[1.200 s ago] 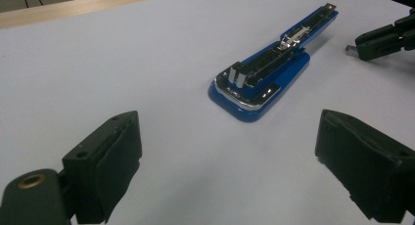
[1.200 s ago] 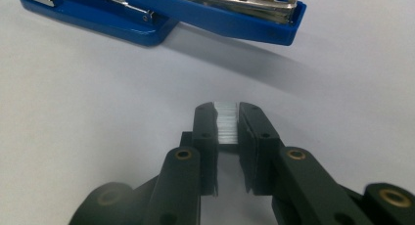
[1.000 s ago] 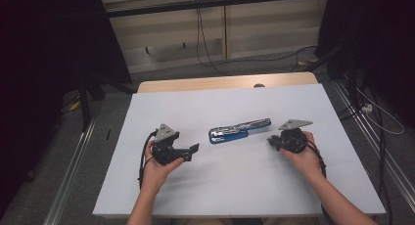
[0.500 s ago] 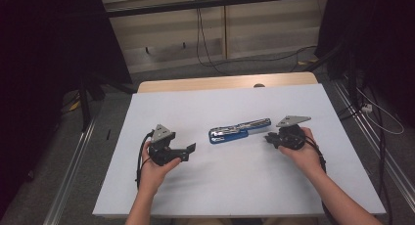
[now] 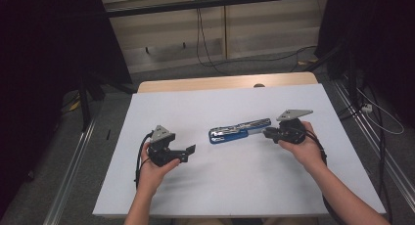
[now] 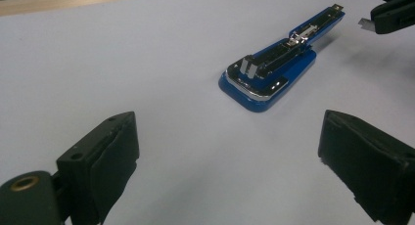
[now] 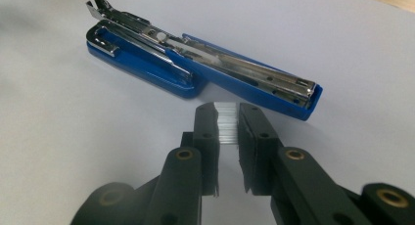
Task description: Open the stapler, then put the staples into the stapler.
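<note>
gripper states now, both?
Left gripper: open, holding nothing.
Right gripper: shut on a silver strip of staples, near the opened blue stapler.

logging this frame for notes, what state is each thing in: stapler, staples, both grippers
blue metal stapler: swung fully open, lying flat on the white table, silver staple channel exposed
silver strip of staples: pinched between the right gripper's jaws, held just short of the stapler
right gripper: shut on the staple strip, near the stapler's open end
left gripper: jaws wide open, holding nothing, apart from the stapler
</note>
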Action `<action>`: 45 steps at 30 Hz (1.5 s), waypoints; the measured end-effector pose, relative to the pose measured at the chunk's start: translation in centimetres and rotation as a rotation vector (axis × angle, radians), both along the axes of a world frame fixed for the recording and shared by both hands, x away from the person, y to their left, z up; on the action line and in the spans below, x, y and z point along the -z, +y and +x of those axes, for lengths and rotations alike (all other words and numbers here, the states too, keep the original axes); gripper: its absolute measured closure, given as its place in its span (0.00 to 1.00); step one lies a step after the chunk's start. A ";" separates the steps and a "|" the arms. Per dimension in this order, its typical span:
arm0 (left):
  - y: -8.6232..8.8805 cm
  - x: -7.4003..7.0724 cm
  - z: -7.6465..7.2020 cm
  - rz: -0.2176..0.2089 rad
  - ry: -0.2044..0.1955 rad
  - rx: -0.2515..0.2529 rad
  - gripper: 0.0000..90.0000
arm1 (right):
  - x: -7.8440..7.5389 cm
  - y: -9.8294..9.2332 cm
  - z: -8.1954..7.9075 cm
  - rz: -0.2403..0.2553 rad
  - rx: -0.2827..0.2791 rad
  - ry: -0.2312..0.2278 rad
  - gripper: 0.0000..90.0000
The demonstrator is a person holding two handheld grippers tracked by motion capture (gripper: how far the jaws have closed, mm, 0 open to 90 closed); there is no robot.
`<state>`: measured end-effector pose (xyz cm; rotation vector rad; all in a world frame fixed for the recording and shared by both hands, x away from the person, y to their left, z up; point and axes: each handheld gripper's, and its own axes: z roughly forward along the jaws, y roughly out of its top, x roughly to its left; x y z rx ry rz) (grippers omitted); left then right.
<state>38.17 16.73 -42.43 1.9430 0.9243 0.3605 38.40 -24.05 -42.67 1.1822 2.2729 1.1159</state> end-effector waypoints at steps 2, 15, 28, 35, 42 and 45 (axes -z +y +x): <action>0.0 0.0 0.0 -0.003 0.001 -0.002 0.09 | -0.2 0.1 0.1 -0.001 -0.009 -0.003 0.88; 0.8 0.1 -0.3 -0.020 -0.001 -0.007 0.09 | -1.4 1.6 1.3 -0.001 -0.050 -0.019 0.88; 1.7 0.1 -0.2 -0.047 0.000 -0.032 0.09 | -2.9 3.2 2.4 -0.002 -0.099 -0.046 0.88; 2.0 0.0 -0.3 -0.042 -0.002 -0.039 0.08 | -3.4 3.5 2.8 0.002 -0.124 -0.060 0.88; 2.4 -0.4 -0.5 -0.059 -0.016 -0.057 0.08 | -3.8 3.7 3.1 0.009 -0.133 -0.063 0.88; 2.5 -0.4 -0.6 -0.056 -0.011 -0.060 0.07 | -4.0 3.7 3.1 0.011 -0.139 -0.068 0.88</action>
